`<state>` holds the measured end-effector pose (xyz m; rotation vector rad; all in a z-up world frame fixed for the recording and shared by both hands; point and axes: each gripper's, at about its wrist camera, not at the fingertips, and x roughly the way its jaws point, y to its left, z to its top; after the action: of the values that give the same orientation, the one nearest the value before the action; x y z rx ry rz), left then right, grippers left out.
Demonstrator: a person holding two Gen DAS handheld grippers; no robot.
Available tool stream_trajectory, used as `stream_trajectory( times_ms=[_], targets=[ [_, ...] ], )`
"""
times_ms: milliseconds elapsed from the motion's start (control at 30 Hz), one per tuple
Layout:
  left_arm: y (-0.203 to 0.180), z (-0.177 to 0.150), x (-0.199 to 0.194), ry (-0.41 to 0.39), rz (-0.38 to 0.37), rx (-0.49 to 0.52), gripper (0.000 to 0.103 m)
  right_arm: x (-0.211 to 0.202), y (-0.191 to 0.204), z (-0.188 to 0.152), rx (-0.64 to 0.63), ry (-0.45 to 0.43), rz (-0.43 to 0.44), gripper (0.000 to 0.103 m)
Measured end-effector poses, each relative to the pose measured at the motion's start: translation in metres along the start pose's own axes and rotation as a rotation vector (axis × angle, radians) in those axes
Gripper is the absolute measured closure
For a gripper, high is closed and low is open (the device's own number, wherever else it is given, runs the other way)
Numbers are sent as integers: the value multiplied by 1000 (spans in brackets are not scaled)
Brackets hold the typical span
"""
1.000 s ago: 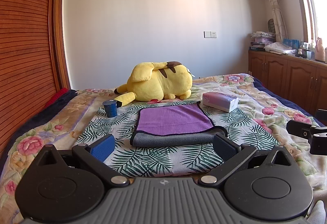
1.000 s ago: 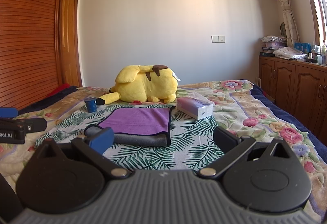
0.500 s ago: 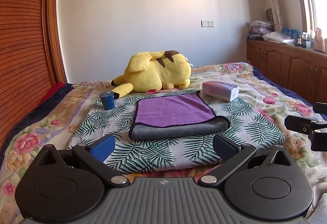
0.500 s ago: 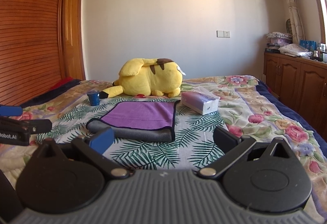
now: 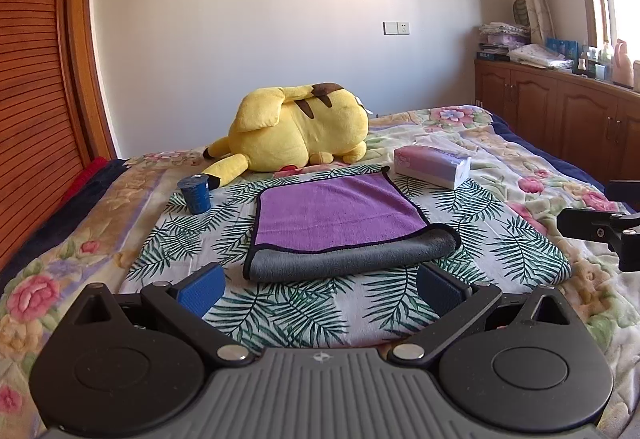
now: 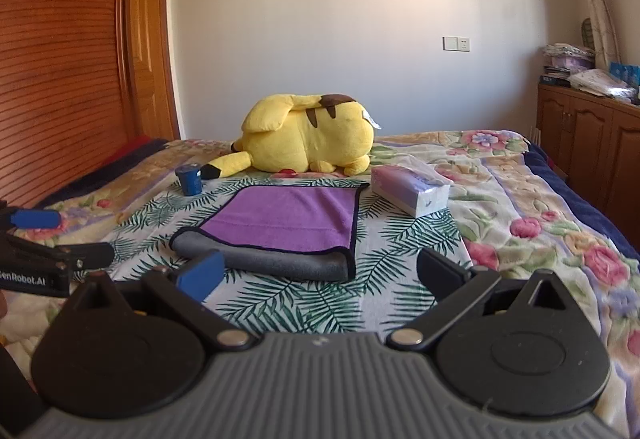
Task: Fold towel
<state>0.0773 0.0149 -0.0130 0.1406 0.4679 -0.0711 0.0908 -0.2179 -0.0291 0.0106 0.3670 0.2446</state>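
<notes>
The towel (image 5: 336, 215) lies folded over on the leaf-patterned sheet, purple side up with a grey fold along its near edge; it also shows in the right wrist view (image 6: 288, 223). My left gripper (image 5: 320, 289) is open and empty, just short of the towel's near edge. My right gripper (image 6: 320, 271) is open and empty, near the towel's near right corner. Each gripper shows at the edge of the other's view.
A yellow plush toy (image 5: 300, 135) lies behind the towel. A blue cup (image 5: 196, 193) stands to its left and a tissue pack (image 5: 432, 165) to its right. Wooden cabinets (image 5: 560, 119) line the right wall, a wooden wardrobe (image 5: 36, 99) the left.
Both grippers have tilted down and risen a little, so the towel sits lower and nearer in both views. The towel has not moved.
</notes>
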Motion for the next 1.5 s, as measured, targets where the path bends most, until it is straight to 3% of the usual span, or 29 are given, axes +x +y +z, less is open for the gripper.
stream_trajectory(
  times_ms=[933, 1067, 1500],
  targets=[
    [40, 18, 106, 62, 39, -5, 16, 85, 10, 18, -51, 74, 29, 1],
    [44, 18, 123, 70, 40, -11, 16, 98, 10, 17, -51, 87, 30, 7],
    [67, 6, 180, 141, -20, -79, 16, 134, 10, 11, -85, 147, 24, 7]
  ],
)
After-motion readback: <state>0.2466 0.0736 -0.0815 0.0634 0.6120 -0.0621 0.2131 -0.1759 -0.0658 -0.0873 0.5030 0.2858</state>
